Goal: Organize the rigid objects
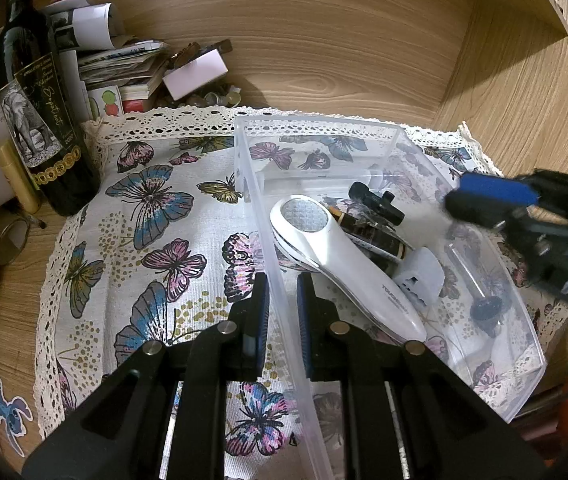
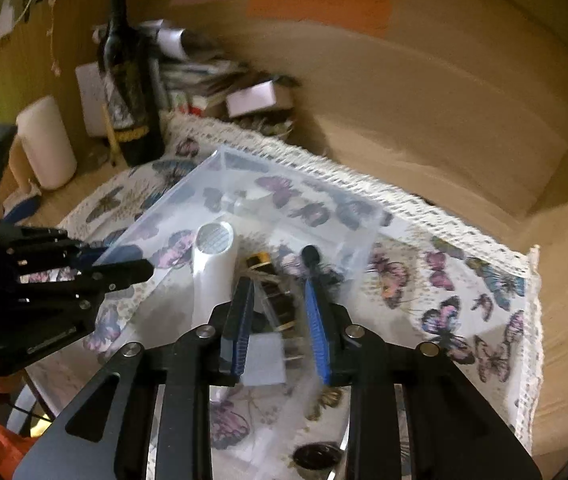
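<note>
A clear plastic bin (image 1: 524, 364) stands on a butterfly-print cloth (image 1: 152, 216). Inside lie a white handheld device (image 1: 348, 268), a dark bottle (image 1: 380, 240), a black clip-like piece (image 1: 376, 200), a pale adapter (image 1: 420, 276) and a black round cap (image 1: 488, 308). My left gripper (image 1: 282, 292) straddles the bin's left wall, jaws closed on it. My right gripper (image 2: 278, 300) is open and empty above the bin's contents, over the dark bottle (image 2: 272, 288) and the white device (image 2: 216, 260). It also shows in the left wrist view (image 1: 480, 196).
A dark wine bottle (image 1: 40, 120) stands at the cloth's far left, with a white cylinder (image 2: 46, 142), a yellow tube (image 1: 18, 176) and a pile of papers and small boxes (image 1: 140, 68) behind. Wooden walls enclose the back and right.
</note>
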`<state>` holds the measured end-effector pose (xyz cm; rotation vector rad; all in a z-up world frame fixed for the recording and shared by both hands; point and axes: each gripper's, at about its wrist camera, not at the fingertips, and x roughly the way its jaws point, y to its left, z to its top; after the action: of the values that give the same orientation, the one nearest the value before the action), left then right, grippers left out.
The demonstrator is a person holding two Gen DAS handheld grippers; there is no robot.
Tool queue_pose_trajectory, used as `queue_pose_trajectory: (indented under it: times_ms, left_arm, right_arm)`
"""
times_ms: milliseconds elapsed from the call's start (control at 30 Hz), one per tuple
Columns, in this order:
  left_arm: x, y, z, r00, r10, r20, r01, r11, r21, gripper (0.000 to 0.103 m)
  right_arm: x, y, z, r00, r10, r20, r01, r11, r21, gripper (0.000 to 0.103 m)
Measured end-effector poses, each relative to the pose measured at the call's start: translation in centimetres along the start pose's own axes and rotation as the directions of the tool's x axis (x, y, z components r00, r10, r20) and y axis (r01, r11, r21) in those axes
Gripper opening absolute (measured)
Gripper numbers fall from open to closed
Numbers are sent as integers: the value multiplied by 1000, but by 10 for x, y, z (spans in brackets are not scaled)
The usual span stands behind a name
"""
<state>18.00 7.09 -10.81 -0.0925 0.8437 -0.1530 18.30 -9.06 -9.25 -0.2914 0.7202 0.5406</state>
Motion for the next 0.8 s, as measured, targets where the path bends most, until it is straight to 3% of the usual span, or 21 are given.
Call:
queue_pose_trajectory:
  times_ms: [233,400,800]
  left_arm:
    - [0,0,0,1000,-1,0,1,1000,-2,13]
    - [0,0,0,1000,0,0,0,1000,-1,13]
    - [0,0,0,1000,1,0,-1,1000,0,13]
  right_arm:
    - [-34,-29,-11,996,-81,43,78,995,67,25]
    - [-42,-48,-28,992,-128,20,125,986,112,31]
    - [20,-63,-78,976,-66,-207,101,982,160,31]
